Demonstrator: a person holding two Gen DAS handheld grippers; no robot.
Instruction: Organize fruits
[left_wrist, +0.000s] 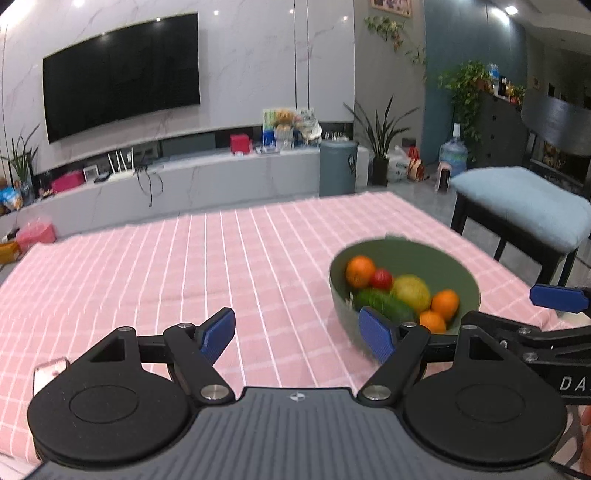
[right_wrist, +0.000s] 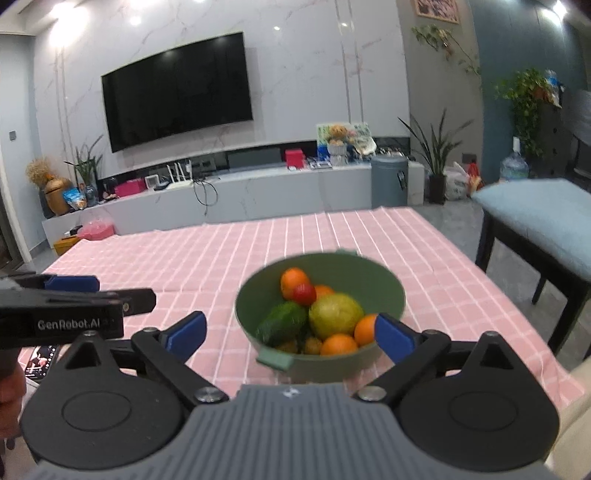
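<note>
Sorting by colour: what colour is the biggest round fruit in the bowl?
Yellow-green; the fruit in the bowl shows best in the right wrist view.

Left gripper (left_wrist: 299, 334): black linkage arms, silver screws at pivots, blue ribbed pads (left_wrist: 218, 332), two round black discs, grey ribbed body with a small round logo. Right gripper (right_wrist: 290, 338): same build, blue pads (right_wrist: 393, 338), silver screws. White "GenRobot.AI" lettering on the left gripper's black side in right view; "DA" lettering on the other's side in left view. Bare skin at frame edges
</note>
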